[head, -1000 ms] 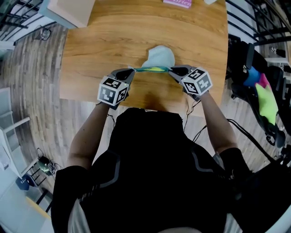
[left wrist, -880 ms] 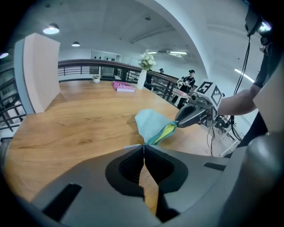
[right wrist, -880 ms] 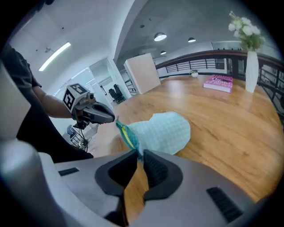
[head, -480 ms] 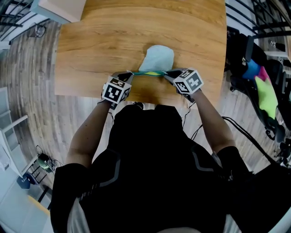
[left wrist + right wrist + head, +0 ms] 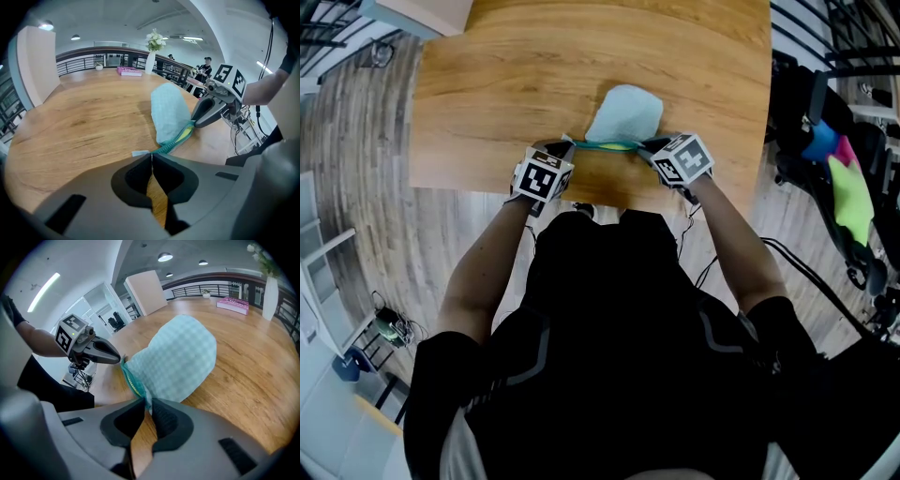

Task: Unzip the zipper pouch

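A light teal checked pouch [image 5: 625,112] lies on the wooden table [image 5: 487,94] near its front edge. Its teal zipper [image 5: 609,145] runs between my two grippers, and yellow lining [image 5: 186,135] shows between the teeth. My left gripper [image 5: 567,146] is shut on a thin pale tab [image 5: 140,153] at the zipper's left end. My right gripper [image 5: 645,146] is shut on the pouch's right corner [image 5: 146,397]. In the left gripper view the pouch [image 5: 169,112] stands up from the table with the right gripper [image 5: 196,123] beyond it. The right gripper view shows the pouch [image 5: 178,359] and the left gripper [image 5: 117,358].
A pink book [image 5: 128,71] and a white vase of flowers [image 5: 150,58] stand at the table's far end. A pale upright board [image 5: 35,61] is at the far left corner. Beside the table on the right sits dark gear with bright cloths [image 5: 844,192]. A person [image 5: 205,67] stands far off.
Both grippers keep their hold. They have drawn slightly closer together and sit a little further onto the table. The head view has shifted, so the pink book has left it.
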{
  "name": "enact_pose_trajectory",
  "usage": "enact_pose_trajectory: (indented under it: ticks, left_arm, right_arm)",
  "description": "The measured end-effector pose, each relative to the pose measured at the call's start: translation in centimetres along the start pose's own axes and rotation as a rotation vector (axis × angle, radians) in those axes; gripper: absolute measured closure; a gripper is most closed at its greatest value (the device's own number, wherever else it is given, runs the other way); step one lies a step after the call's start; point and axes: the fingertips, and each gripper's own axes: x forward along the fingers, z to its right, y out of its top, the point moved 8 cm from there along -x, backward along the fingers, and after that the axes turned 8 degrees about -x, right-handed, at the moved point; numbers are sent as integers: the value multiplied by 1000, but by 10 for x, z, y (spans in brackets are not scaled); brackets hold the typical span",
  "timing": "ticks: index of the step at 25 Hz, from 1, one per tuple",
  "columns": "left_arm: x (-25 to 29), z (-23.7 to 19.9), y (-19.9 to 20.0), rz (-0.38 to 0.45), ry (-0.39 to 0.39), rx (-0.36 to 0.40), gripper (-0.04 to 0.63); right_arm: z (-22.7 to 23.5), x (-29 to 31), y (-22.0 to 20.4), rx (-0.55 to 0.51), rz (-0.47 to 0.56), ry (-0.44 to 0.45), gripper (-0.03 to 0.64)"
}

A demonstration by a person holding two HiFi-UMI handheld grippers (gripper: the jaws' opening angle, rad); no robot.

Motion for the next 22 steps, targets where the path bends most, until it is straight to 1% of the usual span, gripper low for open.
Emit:
enact_pose_trajectory:
  ticks: [5,9,14,16,19,22]
  left_arm:
    - [4,-1,4,21,25,-6,563]
    - [7,-2,11,35,48,-16,563]
    - [8,-2,14,46,78,-34,561]
    - [3,-5,16,74,77,-63,561]
    - [-11,-11,22,158,73,-121,561]
    - [-22,-12,29,211,80,-124,561]
  right_arm:
    - [11,-1,11,-7,-11,-33,558]
    - [15,-1,12,2,-10,-33,557]
    - [9,-2,10,-43,-5,-64,549]
    - [7,-4,11,-50,-6,-94,533]
    - [4,-12,17,-77,16,-131,520]
    - [3,-26,21,-77,50,-147,512]
